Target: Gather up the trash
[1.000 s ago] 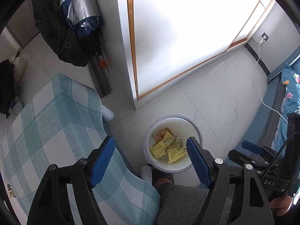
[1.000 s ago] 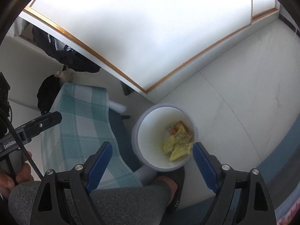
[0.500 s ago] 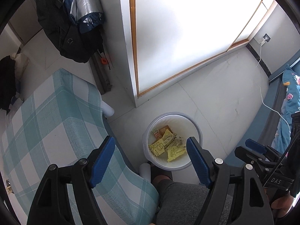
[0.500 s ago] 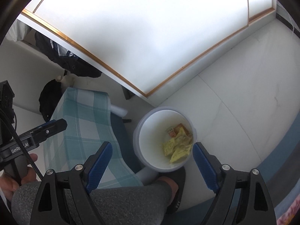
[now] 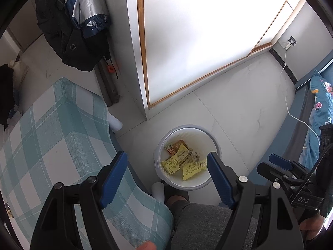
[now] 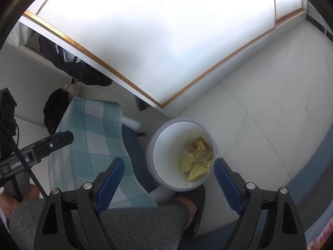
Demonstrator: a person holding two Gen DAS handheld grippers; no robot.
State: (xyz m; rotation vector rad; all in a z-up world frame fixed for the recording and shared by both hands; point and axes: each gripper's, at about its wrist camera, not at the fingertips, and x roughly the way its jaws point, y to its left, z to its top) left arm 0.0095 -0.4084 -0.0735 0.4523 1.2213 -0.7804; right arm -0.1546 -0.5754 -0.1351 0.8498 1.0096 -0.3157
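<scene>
A white round bin [image 5: 187, 127] stands on the pale floor beside the table. In it lie several yellow snack wrappers [image 5: 184, 163] and a small orange packet [image 5: 178, 145]. My left gripper [image 5: 166, 155] hangs above the bin's near side, open, with nothing between its blue pads. In the right wrist view the same bin [image 6: 153, 145] and the wrappers [image 6: 194, 166] lie below my right gripper [image 6: 169, 160], which is also open and empty. Each gripper shows in the other's view: the right gripper [image 5: 277, 163] at the right, the left gripper [image 6: 60, 137] at the left.
A table with a teal checked cloth [image 5: 52, 129] stands left of the bin. A person's grey trouser leg [image 5: 199, 218] and black slipper [image 6: 196, 200] are close to the bin. A dark jacket [image 5: 79, 27] hangs by the door frame. A white cable [image 5: 291, 112] runs along the floor by the bed [image 5: 320, 104].
Both views have shifted only slightly. Both grippers stay open and empty, and the bin and its wrappers have not moved.
</scene>
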